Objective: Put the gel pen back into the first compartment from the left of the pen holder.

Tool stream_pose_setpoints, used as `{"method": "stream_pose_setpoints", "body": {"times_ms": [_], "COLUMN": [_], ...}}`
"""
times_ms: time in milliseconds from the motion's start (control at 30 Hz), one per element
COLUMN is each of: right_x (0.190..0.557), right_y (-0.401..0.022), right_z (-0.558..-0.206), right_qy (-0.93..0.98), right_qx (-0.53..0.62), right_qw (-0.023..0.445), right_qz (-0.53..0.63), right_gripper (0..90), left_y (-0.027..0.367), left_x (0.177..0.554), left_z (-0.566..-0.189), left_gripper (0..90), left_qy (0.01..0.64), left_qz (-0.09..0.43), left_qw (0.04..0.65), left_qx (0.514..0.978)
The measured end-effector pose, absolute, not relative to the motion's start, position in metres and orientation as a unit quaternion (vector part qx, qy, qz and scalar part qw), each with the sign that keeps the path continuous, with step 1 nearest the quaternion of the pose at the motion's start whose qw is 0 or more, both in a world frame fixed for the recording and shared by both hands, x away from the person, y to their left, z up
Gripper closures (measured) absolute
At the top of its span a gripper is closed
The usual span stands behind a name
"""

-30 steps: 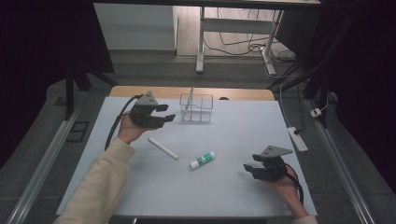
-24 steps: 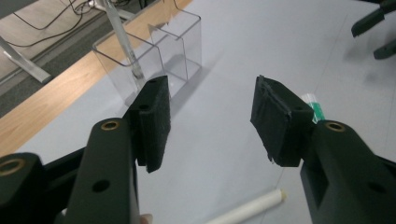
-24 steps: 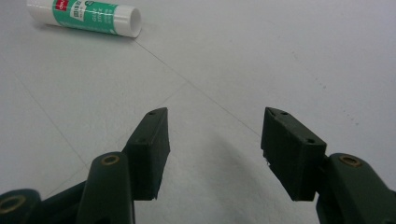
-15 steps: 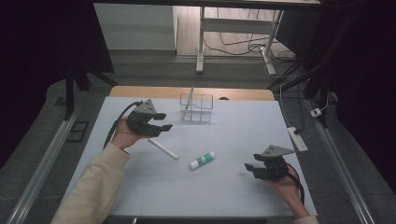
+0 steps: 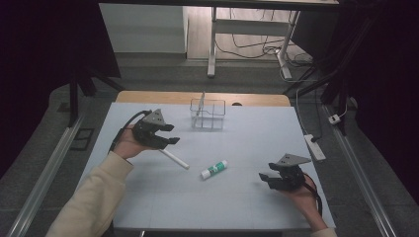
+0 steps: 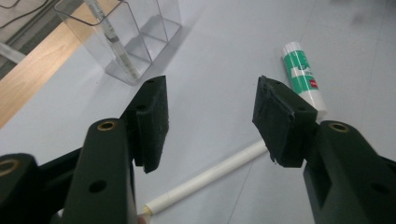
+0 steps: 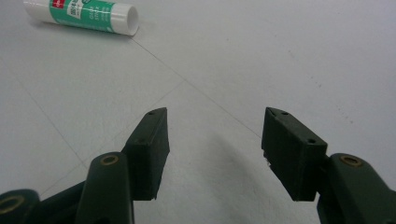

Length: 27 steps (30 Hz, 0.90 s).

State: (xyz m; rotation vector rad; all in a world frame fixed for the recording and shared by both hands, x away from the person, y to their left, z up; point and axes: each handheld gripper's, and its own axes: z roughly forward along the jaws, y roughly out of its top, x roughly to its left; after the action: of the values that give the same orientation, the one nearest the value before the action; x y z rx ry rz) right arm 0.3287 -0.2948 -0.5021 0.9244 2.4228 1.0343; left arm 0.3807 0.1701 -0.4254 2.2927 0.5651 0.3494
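One pen (image 5: 199,109) already stands in the clear box (image 5: 208,114) at the far side of the table (image 5: 257,207). A white stick (image 5: 174,159) and a green glue stick (image 5: 214,169) lie in the middle, so it looks like those are left to put away. The left gripper (image 5: 167,138) is wide open, right over the near-left end of the white stick. It has come nearer and lower since a second ago. The right gripper (image 5: 269,178) is open too, resting near the right side, where it was before.
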Motion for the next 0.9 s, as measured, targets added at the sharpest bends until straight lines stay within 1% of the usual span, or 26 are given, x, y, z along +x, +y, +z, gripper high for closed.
{"method": "stream_pose_setpoints", "body": {"times_ms": [467, 600, 767, 900], "right_x": [0.329, 0.329, 0.329, 0.330], "right_y": [-0.294, -0.295, -0.295, -0.295], "right_z": [-0.504, -0.504, -0.504, -0.505], "right_qy": [0.859, 0.859, 0.859, 0.859], "right_qx": [0.323, 0.325, 0.324, 0.324], "right_qw": [0.172, 0.173, 0.173, 0.173], "right_qz": [0.358, 0.357, 0.356, 0.356], "right_gripper": [40.2, 40.1, 40.1, 40.1], "left_y": [0.171, 0.167, 0.162, 0.160], "left_x": [0.382, 0.382, 0.383, 0.385], "left_z": [-0.428, -0.429, -0.431, -0.432], "left_gripper": [45.4, 45.3, 45.6, 44.1], "left_qy": [0.205, 0.190, 0.155, 0.138], "left_qz": [0.120, 0.115, 0.101, 0.095], "left_qw": [0.329, 0.312, 0.286, 0.277], "left_qx": [0.914, 0.924, 0.940, 0.946]}}
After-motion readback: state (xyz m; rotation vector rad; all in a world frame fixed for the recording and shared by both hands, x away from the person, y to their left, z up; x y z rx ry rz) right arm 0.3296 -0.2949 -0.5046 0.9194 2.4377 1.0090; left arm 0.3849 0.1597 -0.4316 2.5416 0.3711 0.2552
